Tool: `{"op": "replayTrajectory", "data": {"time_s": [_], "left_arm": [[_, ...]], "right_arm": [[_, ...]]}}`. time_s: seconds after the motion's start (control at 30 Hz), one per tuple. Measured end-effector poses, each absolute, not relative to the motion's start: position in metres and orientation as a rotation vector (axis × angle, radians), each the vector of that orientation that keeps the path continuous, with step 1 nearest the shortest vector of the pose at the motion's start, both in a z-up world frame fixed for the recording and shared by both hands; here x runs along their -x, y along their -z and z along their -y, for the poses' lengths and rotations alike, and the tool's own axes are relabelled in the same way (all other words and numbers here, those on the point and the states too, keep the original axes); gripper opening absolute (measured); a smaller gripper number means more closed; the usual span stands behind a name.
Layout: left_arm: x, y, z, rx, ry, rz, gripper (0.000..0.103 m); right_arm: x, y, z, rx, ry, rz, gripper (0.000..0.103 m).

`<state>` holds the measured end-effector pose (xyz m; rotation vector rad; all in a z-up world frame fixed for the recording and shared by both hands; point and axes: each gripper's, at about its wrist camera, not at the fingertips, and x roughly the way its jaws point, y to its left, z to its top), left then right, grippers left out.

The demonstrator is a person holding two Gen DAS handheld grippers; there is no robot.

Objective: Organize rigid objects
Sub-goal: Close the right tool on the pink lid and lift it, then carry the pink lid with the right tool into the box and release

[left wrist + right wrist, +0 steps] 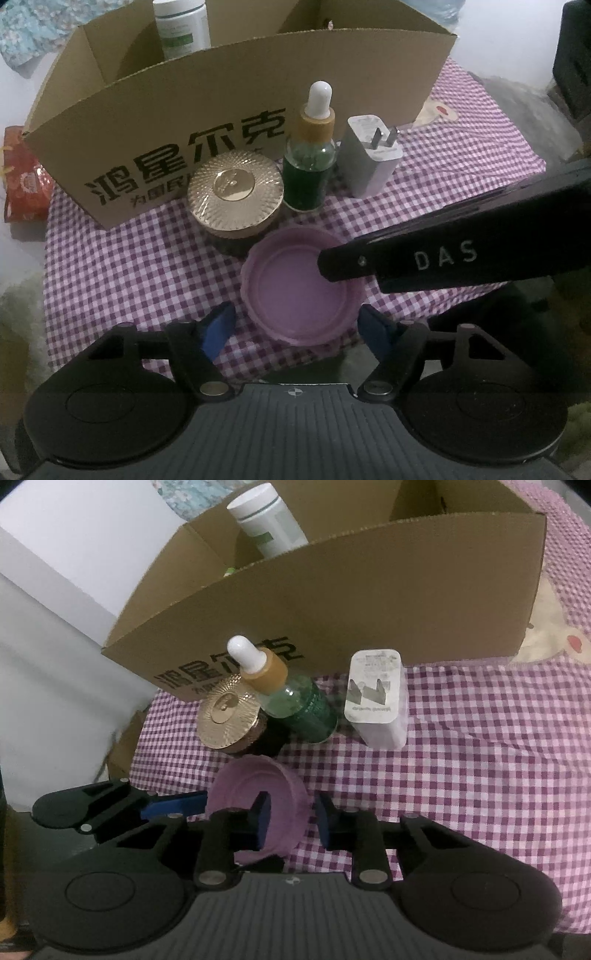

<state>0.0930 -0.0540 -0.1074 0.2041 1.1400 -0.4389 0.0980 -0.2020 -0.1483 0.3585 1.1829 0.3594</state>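
Observation:
A purple lid [295, 291] lies hollow side up on the purple checked cloth [110, 266]. My left gripper [297, 328] stands open astride its near edge, with neither blue pad pressing on it. One black finger [406, 262] of the right gripper reaches in from the right over the lid's rim. In the right wrist view the right gripper [294, 819] is open a little, one pad inside the lid [243, 794] and one outside, with cloth showing beside the rim. A left finger [173, 806] lies at the lid's left.
Behind the lid stand a gold-lidded jar [235, 192], a green dropper bottle [310, 162] and a white charger plug [369, 158]. An open cardboard box [221, 99] behind them holds a white bottle [181, 26]. A red packet [22, 177] lies at the left.

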Motion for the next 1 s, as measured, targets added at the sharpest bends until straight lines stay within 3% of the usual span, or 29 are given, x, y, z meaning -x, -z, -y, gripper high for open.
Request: {"op": "replayTrajectory", "data": {"time_s": [0.2, 0.5, 0.73, 1.0], "left_arm": [[-0.093, 0.107, 0.055, -0.182, 0.436, -1.134, 0.069], [-0.068, 0.073, 0.044, -0.147, 0.45, -1.082, 0.069], [-0.037, 0.015, 0.033, -0.16, 0.429, -0.921, 0.069], [-0.068, -0.045, 0.035, -0.174, 0.375, -0.696, 0.069]], "right_arm": [[-0.096, 0.154, 0.201, -0.355, -0.354, -1.187, 0.016], [-0.079, 0.129, 0.201, -0.349, -0.345, -1.159, 0.016], [-0.05, 0.075, 0.193, -0.32, -0.364, -1.028, 0.016], [-0.072, -0.005, 0.182, -0.229, -0.414, -0.802, 0.016]]}}
